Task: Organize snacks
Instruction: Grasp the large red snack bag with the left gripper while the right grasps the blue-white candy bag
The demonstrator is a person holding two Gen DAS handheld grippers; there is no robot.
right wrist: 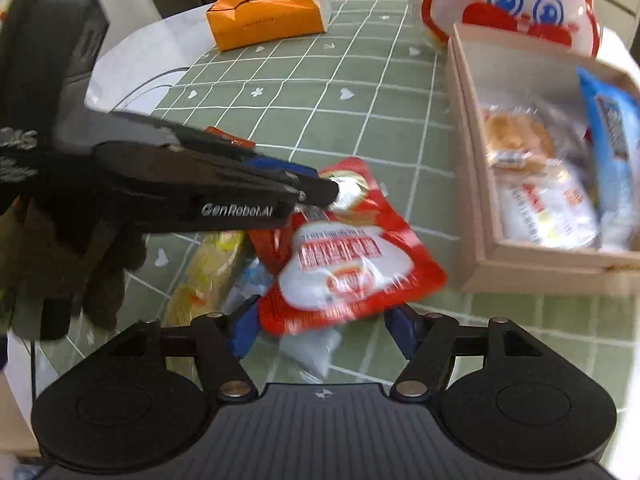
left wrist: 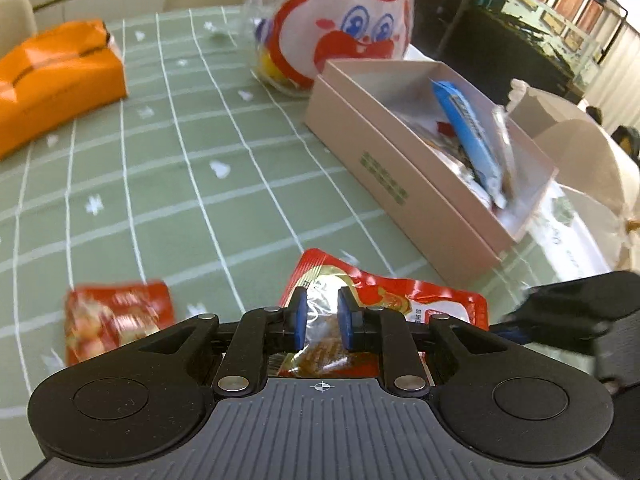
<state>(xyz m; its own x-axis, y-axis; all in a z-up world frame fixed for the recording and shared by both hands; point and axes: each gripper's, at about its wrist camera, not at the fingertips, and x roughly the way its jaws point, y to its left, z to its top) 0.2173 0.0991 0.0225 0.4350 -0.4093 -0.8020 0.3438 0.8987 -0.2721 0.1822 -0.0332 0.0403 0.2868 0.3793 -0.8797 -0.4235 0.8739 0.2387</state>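
Note:
My left gripper (left wrist: 322, 320) is shut on a red and white snack pouch (left wrist: 384, 296) and holds it over the green checked tablecloth; the right wrist view shows the same gripper (right wrist: 320, 188) pinching the pouch (right wrist: 344, 264) at its top edge. My right gripper (right wrist: 322, 328) is open, its blue pads on either side of the pouch's lower end. The pink open box (left wrist: 400, 184) lies to the right with a blue packet (left wrist: 472, 140) and other snacks inside; it also shows in the right wrist view (right wrist: 476, 200). Another red snack packet (left wrist: 116, 316) lies at the left.
An orange tissue box (left wrist: 52, 80) sits at the far left (right wrist: 268, 12). A large white and red cartoon bag (left wrist: 344, 20) stands behind the pink box (right wrist: 516, 4). A yellow packet (right wrist: 204, 276) and a clear packet (right wrist: 312, 348) lie under the pouch.

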